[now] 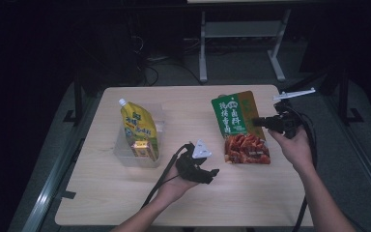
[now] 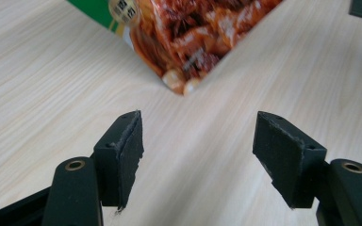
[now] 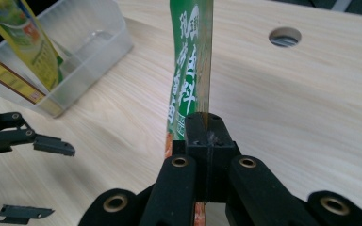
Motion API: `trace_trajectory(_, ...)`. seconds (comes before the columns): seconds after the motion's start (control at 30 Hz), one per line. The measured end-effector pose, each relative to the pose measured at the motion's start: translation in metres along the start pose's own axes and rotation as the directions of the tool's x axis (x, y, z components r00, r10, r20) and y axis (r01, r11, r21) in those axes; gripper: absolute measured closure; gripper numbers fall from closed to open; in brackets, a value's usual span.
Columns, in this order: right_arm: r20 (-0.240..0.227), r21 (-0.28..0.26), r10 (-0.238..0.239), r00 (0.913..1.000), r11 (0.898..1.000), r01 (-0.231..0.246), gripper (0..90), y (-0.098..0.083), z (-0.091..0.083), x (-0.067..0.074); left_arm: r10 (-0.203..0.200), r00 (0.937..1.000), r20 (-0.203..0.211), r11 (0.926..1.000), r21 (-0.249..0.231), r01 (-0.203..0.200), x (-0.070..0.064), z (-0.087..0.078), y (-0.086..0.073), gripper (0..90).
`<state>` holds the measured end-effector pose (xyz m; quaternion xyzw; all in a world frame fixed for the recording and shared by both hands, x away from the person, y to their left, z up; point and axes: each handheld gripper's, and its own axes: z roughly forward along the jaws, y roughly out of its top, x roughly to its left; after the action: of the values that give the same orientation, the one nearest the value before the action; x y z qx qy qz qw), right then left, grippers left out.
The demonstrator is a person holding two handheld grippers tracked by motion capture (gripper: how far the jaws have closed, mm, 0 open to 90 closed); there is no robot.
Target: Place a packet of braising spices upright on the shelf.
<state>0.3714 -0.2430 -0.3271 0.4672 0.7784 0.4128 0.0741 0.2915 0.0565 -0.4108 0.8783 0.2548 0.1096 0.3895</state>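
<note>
The pale wood surface (image 1: 125, 198) sits in a dark room, its far surroundings hard to make out. A clear bin (image 1: 125, 157) holds a yellow spouted pouch (image 1: 137, 126). The green-and-red food packet (image 1: 239, 130) hangs edge-on, pinched by the clamped right gripper (image 1: 260, 122). The left gripper (image 1: 211, 175) gapes empty nearby.

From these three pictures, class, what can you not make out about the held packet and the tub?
- Green sauce packet: in the right gripper view its lower part is hidden behind the right gripper.
- Clear plastic tub: the yellow spouted pouch hides what lies beneath it.
- Pouch label: too small, high view.
</note>
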Motion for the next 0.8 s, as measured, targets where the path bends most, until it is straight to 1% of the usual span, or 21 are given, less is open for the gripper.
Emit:
trace_trajectory(0.2, -0.004, -0.009, -0.043, 0.999, 0.999, 0.043, 90.0, 0.01, 0.002, 0.014, -0.01, 0.9998, -0.015, 0.9998, -0.016, 0.01, 0.002, -0.026, -0.019, 32.6)
trace_trajectory(0.23, -0.006, -0.01, -0.048, 0.9989, 0.999, 0.048, 90.0, 0.012, 0.002, 0.017, -0.01, 0.9997, -0.023, 0.9997, -0.023, 0.01, 0.002, -0.03, -0.021, 32.6)
trace_trajectory(0.4, -0.012, -0.018, -0.075, 0.9971, 0.997, 0.074, 90.0, 0.02, 0.007, 0.028, 0.0, 0.9987, -0.05, 0.9995, -0.033, -0.002, 0.004, -0.055, -0.033, 32.2)
trace_trajectory(0.53, -0.014, -0.019, -0.088, 0.996, 0.996, 0.088, 90.0, 0.026, 0.012, 0.037, -0.029, 0.9972, -0.068, 0.9987, -0.045, 0.026, 0.009, -0.074, -0.043, 32.2)
trace_trajectory(0.57, -0.016, -0.018, -0.089, 0.9959, 0.996, 0.089, 90.0, 0.028, 0.014, 0.039, -0.039, 0.9965, -0.074, 0.998, -0.054, 0.035, 0.01, -0.078, -0.045, 32.3)
trace_trajectory(0.73, -0.03, -0.027, -0.111, 0.9933, 0.994, 0.11, 90.0, 0.039, 0.021, 0.05, -0.064, 0.9932, -0.097, 0.9956, -0.074, 0.057, 0.017, -0.095, -0.056, 32.5)
trace_trajectory(0.8, -0.033, -0.026, -0.11, 0.9933, 0.994, 0.11, 90.0, 0.043, 0.025, 0.054, -0.07, 0.992, -0.105, 0.9951, -0.077, 0.062, 0.019, -0.101, -0.059, 32.5)
